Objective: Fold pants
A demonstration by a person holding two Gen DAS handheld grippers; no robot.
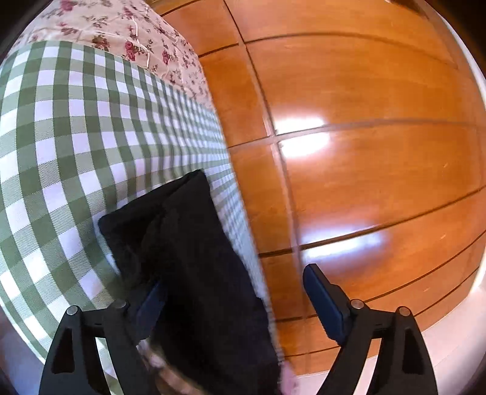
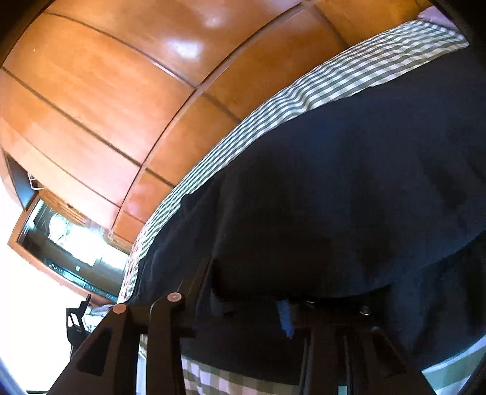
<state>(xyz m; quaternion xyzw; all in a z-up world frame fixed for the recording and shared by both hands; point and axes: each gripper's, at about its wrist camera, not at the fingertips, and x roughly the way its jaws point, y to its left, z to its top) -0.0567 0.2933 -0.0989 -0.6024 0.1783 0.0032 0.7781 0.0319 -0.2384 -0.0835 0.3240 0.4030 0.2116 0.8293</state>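
Observation:
The black pants (image 1: 188, 243) lie folded into a long strip on the green checked bed sheet (image 1: 60, 136), close to the bed's edge. My left gripper (image 1: 234, 288) is open wide. Its left finger (image 1: 152, 303) lies against the pants, its right finger (image 1: 322, 297) hangs past the bed edge, and neither pad presses on the cloth. In the right wrist view the pants (image 2: 334, 182) fill most of the frame. My right gripper (image 2: 240, 303) has its jaws apart, with dark cloth draped over the tips. Only a blue pad (image 2: 284, 316) shows.
Glossy wooden wardrobe panels (image 1: 364, 152) stand just past the bed edge. A floral quilt (image 1: 121, 27) lies at the far end of the bed. In the right wrist view a framed glass pane (image 2: 66, 243) sits at the left below the wardrobe panels (image 2: 121, 76).

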